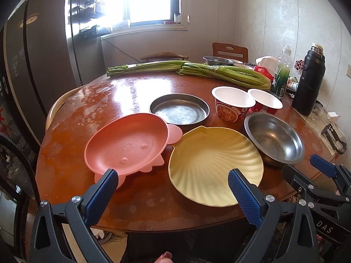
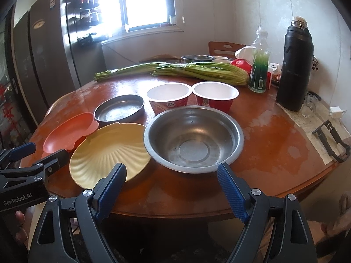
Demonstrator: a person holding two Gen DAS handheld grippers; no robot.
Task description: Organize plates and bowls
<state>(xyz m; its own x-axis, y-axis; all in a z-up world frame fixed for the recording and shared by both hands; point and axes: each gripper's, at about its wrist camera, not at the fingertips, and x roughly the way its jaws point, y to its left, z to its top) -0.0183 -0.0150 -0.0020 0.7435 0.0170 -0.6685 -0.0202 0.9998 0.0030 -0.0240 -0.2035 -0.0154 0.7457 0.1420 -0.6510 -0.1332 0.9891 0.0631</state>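
Ahead of both grippers: nothing has been picked up; plates and bowls lie spread over the near half of the round wooden table (image 1: 136, 92).
Left gripper (image 1: 173, 179): jaws wide apart and empty, hovering above the near table edge.
Between the left jaws: the gap where the pink plate (image 1: 127, 142) and the yellow shell plate (image 1: 215, 164) almost meet; the left pad overlaps the pink rim in the view, the right pad the yellow rim. Whether either touches I cannot tell.
Right gripper (image 2: 172, 175): jaws wide apart and empty, low at the near edge.
Between the right jaws: the near rim of the large steel bowl (image 2: 194, 138), centred in the opening; the yellow plate lies just outside the left pad.
Beyond the jaws: a flat steel pan (image 1: 179, 111) past the plates, and two red paper bowls (image 2: 169, 97) side by side behind the steel bowl.
Far from the jaws: celery bunches (image 1: 219, 71), a green bottle (image 2: 258, 65) and a black flask (image 2: 294, 70), none of them part of the job.
Likely step: choosing the first piece to stack, plates together and bowls together.
Doing it well, left: shift sideways so one rim only sits between the pads, then pinch the raised edge, not the flat centre.
Doing it well, right: one pad inside the steel bowl's wall, one outside; thin polished metal will probably slip, so close squarely.
Risk: the yellow plate lies close against the steel bowl, so a lift may drag its neighbour.
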